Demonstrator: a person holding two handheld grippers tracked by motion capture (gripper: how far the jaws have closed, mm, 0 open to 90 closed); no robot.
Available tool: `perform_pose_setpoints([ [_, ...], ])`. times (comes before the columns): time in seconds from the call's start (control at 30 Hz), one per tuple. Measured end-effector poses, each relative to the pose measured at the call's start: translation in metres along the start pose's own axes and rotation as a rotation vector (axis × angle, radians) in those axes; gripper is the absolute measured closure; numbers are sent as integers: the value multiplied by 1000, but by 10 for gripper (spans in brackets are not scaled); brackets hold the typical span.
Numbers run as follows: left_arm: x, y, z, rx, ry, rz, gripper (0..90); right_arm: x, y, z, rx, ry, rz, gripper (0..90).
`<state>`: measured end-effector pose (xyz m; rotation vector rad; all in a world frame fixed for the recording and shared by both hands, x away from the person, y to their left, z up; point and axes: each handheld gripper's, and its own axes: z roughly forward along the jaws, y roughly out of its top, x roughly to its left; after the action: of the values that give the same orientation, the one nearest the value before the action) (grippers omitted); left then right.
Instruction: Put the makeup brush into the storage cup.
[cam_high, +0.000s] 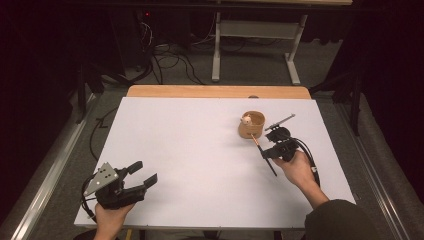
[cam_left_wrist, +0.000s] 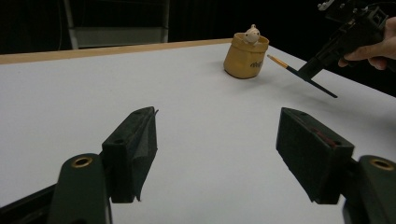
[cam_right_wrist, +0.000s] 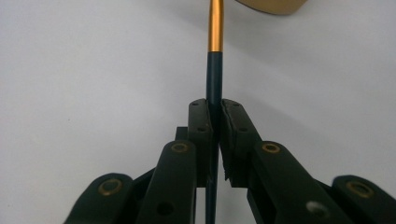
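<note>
Two handheld grippers over a white desk (cam_high: 200, 165)

Right gripper (cam_high: 274, 149), at four o'clock, pinches a black-and-gold pen (cam_right_wrist: 214, 60) toward the tan pouch (cam_high: 251, 125) (likely for insertion); left gripper (cam_high: 137, 177) idles, fingers wide apart, empty.

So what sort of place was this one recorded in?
Probably a lab or recording studio, not a home: a white-topped table ringed by dark curtains, loose cables on grey carpet, and a bare adjustable desk frame behind.

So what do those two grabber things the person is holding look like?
Both are black. The left gripper wears a grey three-cornered plate dotted with holes. Brass rivets shine at its joints. The right gripper trails a black cable. The person's right arm has a dark sleeve.
</note>
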<state>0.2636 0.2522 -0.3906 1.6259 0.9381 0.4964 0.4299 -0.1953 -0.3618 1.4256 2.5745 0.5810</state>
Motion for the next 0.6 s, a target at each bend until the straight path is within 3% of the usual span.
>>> perform_pose_setpoints([
  [0.6,0,0,0,0,1,-1,297,6,-16,-17,-120,77,-50,855],
])
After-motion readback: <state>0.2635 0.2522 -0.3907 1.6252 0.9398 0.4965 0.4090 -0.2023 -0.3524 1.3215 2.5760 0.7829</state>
